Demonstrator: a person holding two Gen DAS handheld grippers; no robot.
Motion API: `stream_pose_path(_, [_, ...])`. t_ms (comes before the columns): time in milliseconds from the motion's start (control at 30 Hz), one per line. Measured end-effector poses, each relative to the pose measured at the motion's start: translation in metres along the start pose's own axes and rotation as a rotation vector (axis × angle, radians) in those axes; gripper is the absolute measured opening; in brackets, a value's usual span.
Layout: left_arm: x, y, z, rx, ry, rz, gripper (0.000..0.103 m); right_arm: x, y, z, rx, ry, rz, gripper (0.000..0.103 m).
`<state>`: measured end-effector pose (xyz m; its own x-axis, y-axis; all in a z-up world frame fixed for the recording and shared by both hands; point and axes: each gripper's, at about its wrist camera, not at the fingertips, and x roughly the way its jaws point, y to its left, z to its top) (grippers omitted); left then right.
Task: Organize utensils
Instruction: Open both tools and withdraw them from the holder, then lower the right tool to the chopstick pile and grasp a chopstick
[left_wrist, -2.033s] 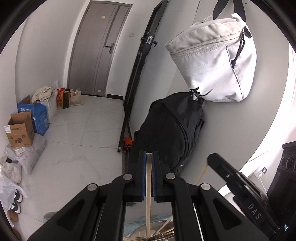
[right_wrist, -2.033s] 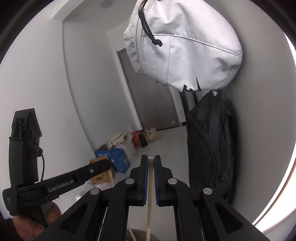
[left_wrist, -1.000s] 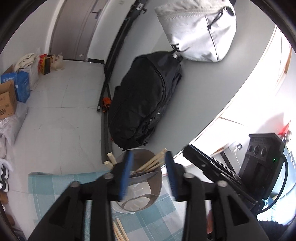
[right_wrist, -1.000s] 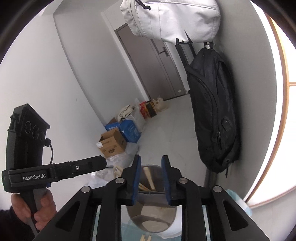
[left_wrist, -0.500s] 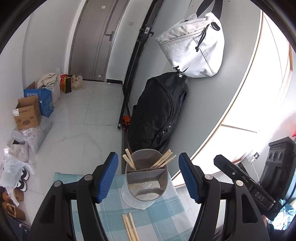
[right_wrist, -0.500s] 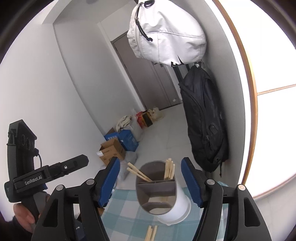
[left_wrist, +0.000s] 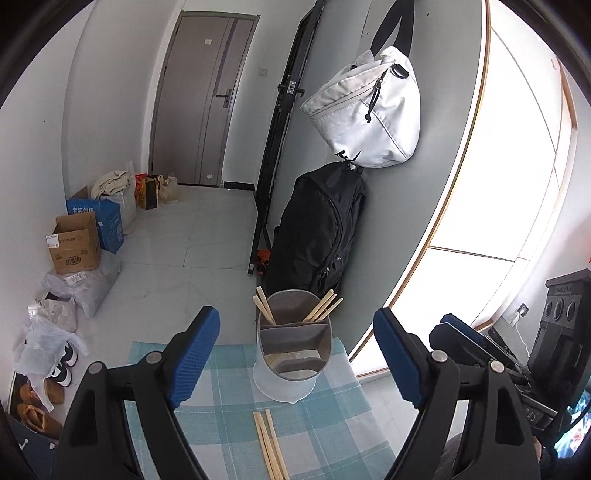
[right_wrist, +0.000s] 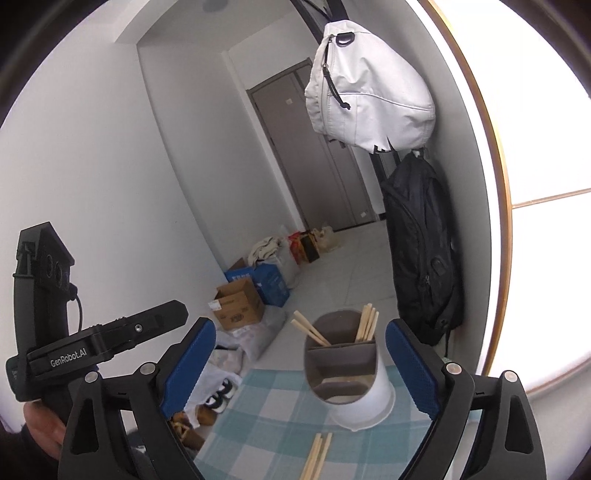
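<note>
Both grippers backed off since 2 s ago, chopsticks now in holder (left_wrist: 293, 343) mid-frame; left gripper (left_wrist: 295, 354) & right gripper (right_wrist: 301, 363) jaws just widened, empty; 3 chopsticks (left_wrist: 271, 445) on surface, bottom center.

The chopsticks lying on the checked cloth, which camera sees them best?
The left wrist view: the loose chopsticks lie clear on the cloth, though the frame edge cuts them off. The right wrist view shows shorter pieces, also cut off.

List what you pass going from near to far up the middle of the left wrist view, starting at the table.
Loose chopsticks on the checked tablecloth → utensil holder with chopsticks standing in it → black backpack → white bag hanging above.
</note>
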<state>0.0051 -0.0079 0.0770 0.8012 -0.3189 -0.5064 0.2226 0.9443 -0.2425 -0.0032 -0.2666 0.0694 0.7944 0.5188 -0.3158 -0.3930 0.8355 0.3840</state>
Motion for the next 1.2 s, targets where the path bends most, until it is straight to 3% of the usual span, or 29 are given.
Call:
stream_pose_path(267, [-0.003, 0.013, -0.031, -0.018, -0.029, 0.043, 0.082, -0.004, 0.008, -0.035, -0.052, 0.028, -0.053, 0.103])
stream_pose_path(600, [0.036, 0.052, -0.08, -0.077, 0.065, 0.109, 0.082, 0.025, 0.005, -0.08, -0.086, 0.159, -0.129, 0.103])
stream_pose_path(767, [0.042, 0.07, -0.088, -0.095, 0.08, 0.135, 0.082, 0.054, -0.001, -0.098, -0.077, 0.279, -0.153, 0.102])
stream_pose_path(833, [0.042, 0.079, -0.093, -0.101, 0.085, 0.153, 0.082, 0.068, -0.001, -0.105, -0.076, 0.341, -0.145, 0.095])
stream_pose_path(1000, [0.045, 0.097, -0.092, -0.163, 0.13, 0.154, 0.082, 0.112, -0.002, -0.128, -0.077, 0.529, -0.128, 0.057])
stream_pose_path(1200, [0.052, 0.111, -0.097, -0.202, 0.178, 0.17, 0.082, 0.162, -0.002, -0.155, -0.071, 0.695, -0.149, 0.034])
